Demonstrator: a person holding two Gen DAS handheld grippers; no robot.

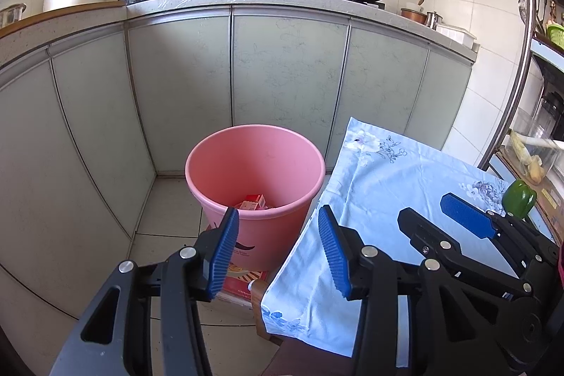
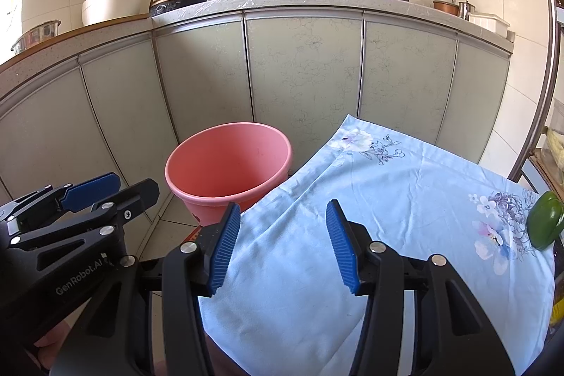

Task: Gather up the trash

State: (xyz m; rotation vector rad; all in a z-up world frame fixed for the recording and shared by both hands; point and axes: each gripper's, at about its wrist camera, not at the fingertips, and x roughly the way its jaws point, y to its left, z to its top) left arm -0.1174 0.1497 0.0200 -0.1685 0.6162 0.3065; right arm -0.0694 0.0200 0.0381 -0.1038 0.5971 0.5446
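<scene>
- Both of my grippers are empty. The left gripper (image 1: 278, 249) has its fingers spread wide, aimed over the near rim of the pink bucket (image 1: 254, 143), and the right gripper (image 2: 282, 244) is equally wide, hovering over the floral tablecloth (image 2: 387, 199).
- The trash I can make out is a red-and-white carton (image 1: 255, 201) lying at the bottom of the bucket, with some other scraps beside it that are too small to name. From the right wrist view the bucket's floor is hidden.
- I judge the task to be at a between-items point or near its end: something is already binned, and I see no loose trash on the cloth.
- The only other thing on the table is a green bell pepper (image 2: 544, 221) at the far right edge. I read it as food, not trash.
- The carton lies flat and slightly tilted, its long axis running roughly left to right across the bucket floor. I cannot tell which end is the opening.
- Next I would sweep the cameras round to find any remaining litter, keeping the fingers wide, before committing to a reach.
- The bucket stands upright on the floor, just beside the table's left edge, mouth up.
</scene>
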